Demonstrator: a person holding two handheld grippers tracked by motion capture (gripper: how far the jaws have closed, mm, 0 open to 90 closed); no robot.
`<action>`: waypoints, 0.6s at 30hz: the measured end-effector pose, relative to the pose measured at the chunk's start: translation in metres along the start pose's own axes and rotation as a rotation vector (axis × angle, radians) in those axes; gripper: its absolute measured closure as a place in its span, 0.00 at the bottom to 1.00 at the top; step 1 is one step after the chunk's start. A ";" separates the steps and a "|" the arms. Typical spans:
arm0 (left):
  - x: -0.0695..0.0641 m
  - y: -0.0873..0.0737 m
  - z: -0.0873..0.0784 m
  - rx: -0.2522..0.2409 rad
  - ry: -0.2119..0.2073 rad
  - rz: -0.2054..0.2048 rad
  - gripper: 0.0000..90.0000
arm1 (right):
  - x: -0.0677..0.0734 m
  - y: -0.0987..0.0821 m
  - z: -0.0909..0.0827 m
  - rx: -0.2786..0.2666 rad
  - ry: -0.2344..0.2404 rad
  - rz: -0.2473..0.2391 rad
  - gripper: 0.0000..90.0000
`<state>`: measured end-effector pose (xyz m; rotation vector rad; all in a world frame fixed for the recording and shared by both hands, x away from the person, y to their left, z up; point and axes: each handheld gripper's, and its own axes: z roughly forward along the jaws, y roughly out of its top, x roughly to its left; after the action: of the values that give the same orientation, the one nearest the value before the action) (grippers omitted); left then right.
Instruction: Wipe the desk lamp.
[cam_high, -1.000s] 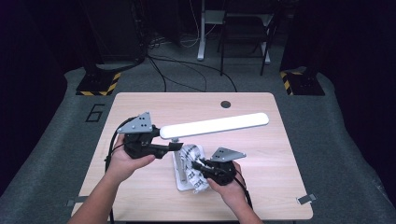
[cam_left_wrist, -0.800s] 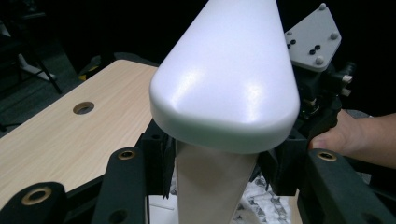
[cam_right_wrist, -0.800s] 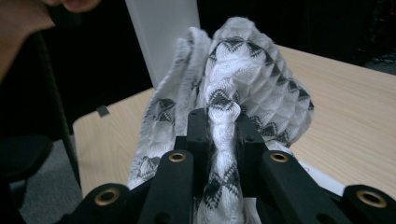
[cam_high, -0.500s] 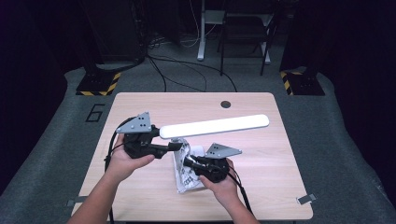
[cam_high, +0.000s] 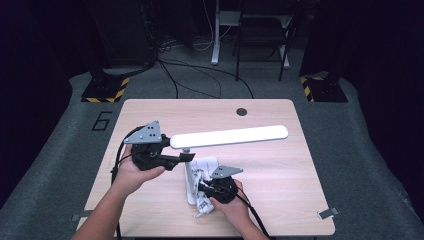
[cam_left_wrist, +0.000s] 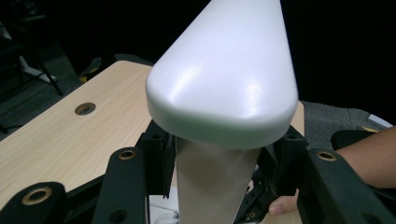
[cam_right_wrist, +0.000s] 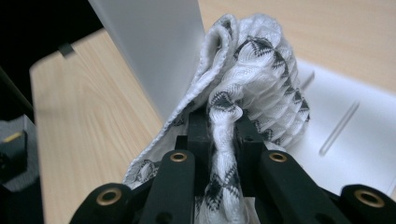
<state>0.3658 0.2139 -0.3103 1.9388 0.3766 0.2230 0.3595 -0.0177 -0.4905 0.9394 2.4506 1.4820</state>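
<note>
Right gripper (cam_high: 202, 188) lower (lamp (cam_high: 230, 136) overhead)

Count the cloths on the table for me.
1: a white cloth with a dark zigzag pattern, pinched in the right gripper against the lamp's upright over its white base. More could lie hidden beneath the hands.

Light wooden table (cam_high: 280, 165), white lamp base (cam_high: 192, 180), patterned cloth (cam_high: 202, 205)

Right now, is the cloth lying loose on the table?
No, the right gripper has the cloth pinched between its jaws, pressed against the lamp.
</note>
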 end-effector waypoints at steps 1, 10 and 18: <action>0.000 0.000 0.000 0.004 0.002 0.004 0.58 | -0.001 -0.007 0.006 0.038 -0.015 -0.001 0.89; -0.001 0.000 0.000 0.003 0.006 0.011 0.58 | -0.004 -0.020 0.015 0.086 -0.056 -0.025 0.90; -0.001 0.000 0.000 0.004 0.008 0.011 0.59 | -0.001 -0.004 0.003 0.009 0.005 0.033 0.90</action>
<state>0.3645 0.2135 -0.3107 1.9443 0.3724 0.2378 0.3592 -0.0173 -0.4958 0.9839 2.4586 1.4871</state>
